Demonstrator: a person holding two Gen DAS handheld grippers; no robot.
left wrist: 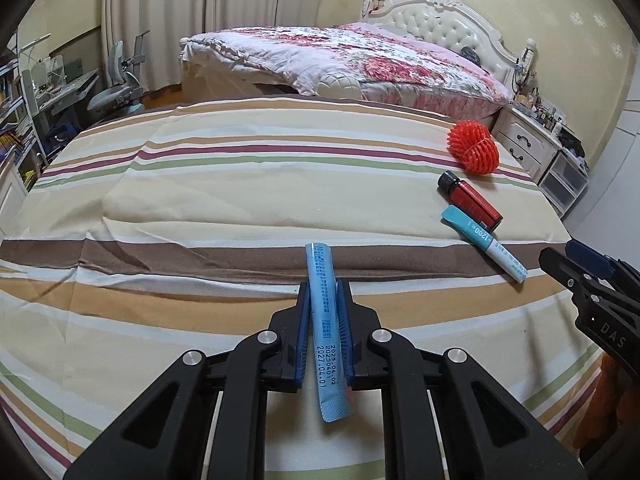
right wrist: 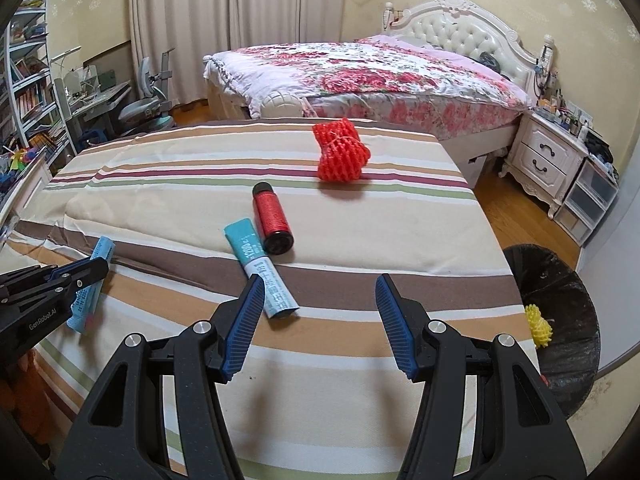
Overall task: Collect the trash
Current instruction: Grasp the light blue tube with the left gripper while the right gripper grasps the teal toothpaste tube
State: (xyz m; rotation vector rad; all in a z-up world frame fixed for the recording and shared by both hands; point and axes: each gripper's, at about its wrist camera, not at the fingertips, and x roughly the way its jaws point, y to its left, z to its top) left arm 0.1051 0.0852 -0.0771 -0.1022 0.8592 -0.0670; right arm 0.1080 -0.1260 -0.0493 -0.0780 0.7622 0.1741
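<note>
Two hand-held grippers work over a striped cloth-covered table (left wrist: 240, 208); the left gripper (left wrist: 324, 300) is clenched on a light blue paper sachet (left wrist: 325, 320), apparently picked up for binning; the right gripper (right wrist: 320, 316) hangs released near a teal-and-white sachet (right wrist: 260, 272), red bottle (right wrist: 272, 216) and red foam net (right wrist: 340, 156); a black-lined bin (right wrist: 568, 320) waits rightward.

Ahead of the wide-open right gripper (right wrist: 320, 300), a teal-and-white sachet (right wrist: 260, 270) lies touching its left finger, a red bottle (right wrist: 272, 218) just beyond, red foam netting (right wrist: 342, 156) farther on. Bare striped cloth (right wrist: 360, 240) stretches before its right finger. To its right, off the cloth edge, stands a black-lined bin (right wrist: 560, 312).
</note>
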